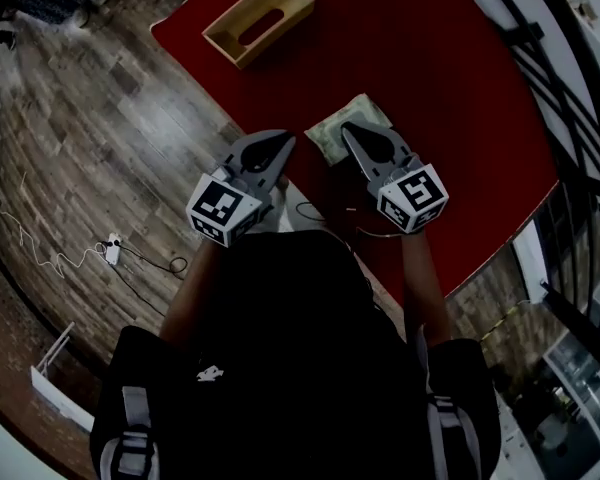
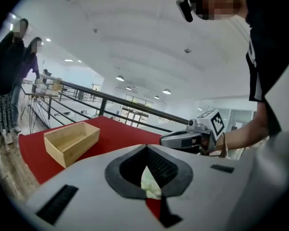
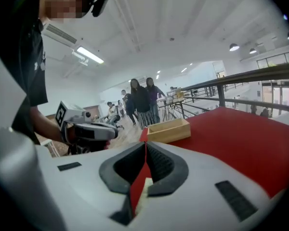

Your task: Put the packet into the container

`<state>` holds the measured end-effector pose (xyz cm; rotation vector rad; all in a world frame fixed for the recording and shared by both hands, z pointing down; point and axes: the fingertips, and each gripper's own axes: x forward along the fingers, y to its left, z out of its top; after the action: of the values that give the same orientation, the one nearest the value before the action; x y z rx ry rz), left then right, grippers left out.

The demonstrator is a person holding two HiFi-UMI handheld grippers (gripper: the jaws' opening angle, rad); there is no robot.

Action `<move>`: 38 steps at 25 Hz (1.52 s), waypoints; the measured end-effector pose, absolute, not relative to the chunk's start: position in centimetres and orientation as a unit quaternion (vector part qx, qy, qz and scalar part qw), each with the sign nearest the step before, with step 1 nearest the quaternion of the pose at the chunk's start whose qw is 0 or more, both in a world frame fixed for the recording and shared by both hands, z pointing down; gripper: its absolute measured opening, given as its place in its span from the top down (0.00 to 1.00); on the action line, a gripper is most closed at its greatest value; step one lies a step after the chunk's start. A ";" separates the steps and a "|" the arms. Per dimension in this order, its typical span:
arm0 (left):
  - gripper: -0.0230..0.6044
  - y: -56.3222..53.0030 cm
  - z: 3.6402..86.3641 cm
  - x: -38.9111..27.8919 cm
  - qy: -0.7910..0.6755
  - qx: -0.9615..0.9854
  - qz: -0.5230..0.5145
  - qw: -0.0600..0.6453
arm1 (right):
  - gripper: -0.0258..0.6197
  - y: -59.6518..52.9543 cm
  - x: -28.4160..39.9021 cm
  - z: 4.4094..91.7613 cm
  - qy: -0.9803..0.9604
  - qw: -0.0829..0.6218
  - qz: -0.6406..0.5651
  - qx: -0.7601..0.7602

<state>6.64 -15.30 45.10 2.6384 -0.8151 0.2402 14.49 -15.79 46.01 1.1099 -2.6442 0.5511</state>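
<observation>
Left gripper (image 1: 283, 143), right gripper (image 1: 348, 130): pinched shut, holding nothing, tips beside packet (image 1: 328, 136) — approach step. Next: open, pinch packet, carry to wooden container (image 1: 280, 36) at eleven o'clock.

A large open hall is shown, apparently a mezzanine in a public or office building. A high white ceiling (image 2: 135, 32) is fitted with recessed lights (image 2: 120, 78) and a strip lamp (image 3: 89, 55). A black railing (image 2: 111, 99) is run along the open edge. Wood-plank floor (image 1: 90, 128) is laid throughout, with a cable (image 1: 40, 258) left loose on it. People (image 3: 142, 102) are gathered near a distant table (image 3: 172, 101).
</observation>
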 end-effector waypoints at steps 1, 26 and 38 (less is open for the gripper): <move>0.96 -15.3 45.8 7.2 -0.280 0.937 0.087 0.189 | 0.92 -15.6 15.0 46.9 -0.901 0.138 0.183 0.368; 0.96 -14.6 51.8 8.8 -0.266 0.930 0.135 0.214 | 0.31 -12.5 17.3 61.9 -0.779 0.603 -0.128 -0.112; 0.96 -15.6 52.1 8.0 -0.297 0.919 0.136 0.222 | 0.27 -13.5 16.8 65.1 -0.743 0.627 -0.156 -0.175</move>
<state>8.00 -15.62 52.10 2.5376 -0.8210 0.3749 16.84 -13.52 65.07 -0.4008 -1.7037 -0.3568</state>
